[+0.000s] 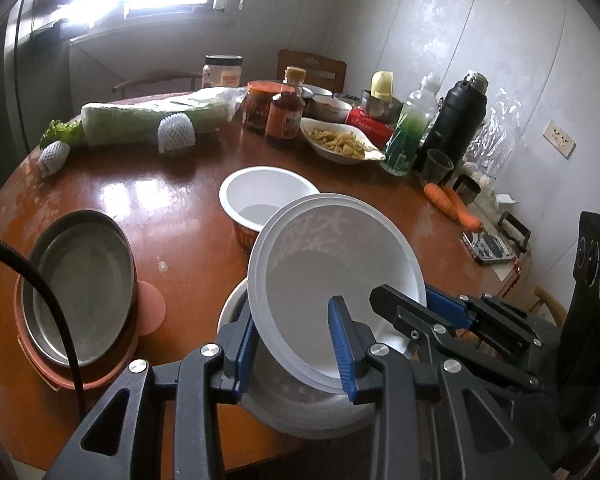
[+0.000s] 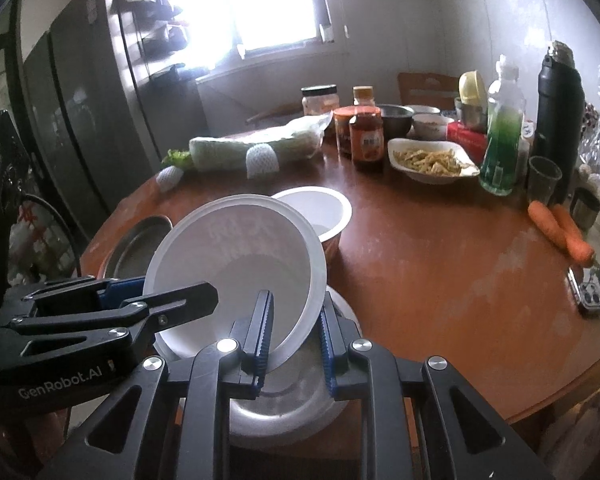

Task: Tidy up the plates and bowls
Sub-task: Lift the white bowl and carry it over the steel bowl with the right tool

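My left gripper (image 1: 296, 350) sits nearest the lens, blue pads clamped on the near rim of a white plastic bowl (image 1: 336, 276); one pad inside, one outside the wall. My right gripper (image 2: 294, 344) is clamped on the same bowl (image 2: 236, 268) at its right rim, also one pad in, one out. So both tools hold the one bowl, tilted, mouth facing me and up. It hangs just above a metal bowl (image 1: 300, 412) at the near table edge; contact between the two I cannot tell. Just beyond, a second white bowl (image 1: 266, 200) with a red-orange outside stands upright on the brown round table (image 1: 172, 216). Left of that, a steel plate (image 1: 80, 288) lies in a pinkish tray (image 1: 150, 308). Far side: a white dish of yellowish food (image 1: 340, 142), sauce jars (image 1: 284, 116), a wrapped cabbage (image 1: 148, 118), a green bottle (image 1: 410, 132), a black flask (image 1: 456, 120). Two carrots (image 1: 452, 204) lie right, near a phone (image 2: 596, 292).
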A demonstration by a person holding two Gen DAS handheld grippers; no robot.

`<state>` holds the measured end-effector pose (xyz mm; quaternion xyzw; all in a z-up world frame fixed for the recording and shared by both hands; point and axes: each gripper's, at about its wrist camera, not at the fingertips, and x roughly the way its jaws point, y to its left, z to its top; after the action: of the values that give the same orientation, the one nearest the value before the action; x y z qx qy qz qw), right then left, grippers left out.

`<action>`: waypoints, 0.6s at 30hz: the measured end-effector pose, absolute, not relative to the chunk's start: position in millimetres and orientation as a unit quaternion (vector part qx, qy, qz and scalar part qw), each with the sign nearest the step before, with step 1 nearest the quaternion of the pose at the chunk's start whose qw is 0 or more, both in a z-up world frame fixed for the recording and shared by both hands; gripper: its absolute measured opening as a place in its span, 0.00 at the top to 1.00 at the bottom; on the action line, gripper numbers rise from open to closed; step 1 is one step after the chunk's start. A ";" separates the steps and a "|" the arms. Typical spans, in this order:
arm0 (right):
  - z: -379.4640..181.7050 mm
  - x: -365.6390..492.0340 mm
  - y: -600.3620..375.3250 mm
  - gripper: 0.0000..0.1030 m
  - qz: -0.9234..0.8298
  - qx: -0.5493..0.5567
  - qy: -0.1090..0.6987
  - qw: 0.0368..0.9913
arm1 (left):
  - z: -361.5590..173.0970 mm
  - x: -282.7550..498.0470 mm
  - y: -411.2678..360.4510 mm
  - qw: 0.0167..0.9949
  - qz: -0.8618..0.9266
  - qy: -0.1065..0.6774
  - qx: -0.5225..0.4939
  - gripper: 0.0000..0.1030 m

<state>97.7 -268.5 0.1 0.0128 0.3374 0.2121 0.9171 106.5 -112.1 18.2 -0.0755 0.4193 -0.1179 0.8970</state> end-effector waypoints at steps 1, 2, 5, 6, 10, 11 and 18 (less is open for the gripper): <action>-1.6 97.2 -268.6 0.77 0.212 0.012 0.339 0.917 | 16.3 106.3 -112.3 0.896 -0.118 0.421 -0.075 0.67; -3.5 97.2 -268.6 0.77 0.212 0.012 0.341 0.916 | 14.7 106.2 -112.4 0.896 -0.117 0.423 -0.073 0.67; -9.8 97.3 -267.5 0.77 0.213 0.010 0.350 0.912 | 8.8 106.5 -112.2 0.892 -0.116 0.431 -0.074 0.67; -11.0 97.8 -267.5 0.77 0.213 0.010 0.352 0.911 | 7.2 106.3 -112.5 0.891 -0.116 0.433 -0.072 0.67; -16.3 98.5 -267.0 0.77 0.216 0.011 0.359 0.908 | 2.0 106.6 -111.4 0.888 -0.114 0.440 -0.073 0.67; -17.5 98.9 -266.7 0.77 0.216 0.011 0.361 0.907 | 1.0 106.7 -111.2 0.887 -0.113 0.441 -0.074 0.67; -24.0 99.8 -264.9 0.77 0.216 0.009 0.372 0.903 | -7.4 108.4 -113.0 0.881 -0.113 0.454 -0.071 0.67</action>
<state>99.8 -264.9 -24.0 0.0089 0.3721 0.2156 0.9027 108.4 -113.0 -7.4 -0.0712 0.4544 -0.1128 0.8807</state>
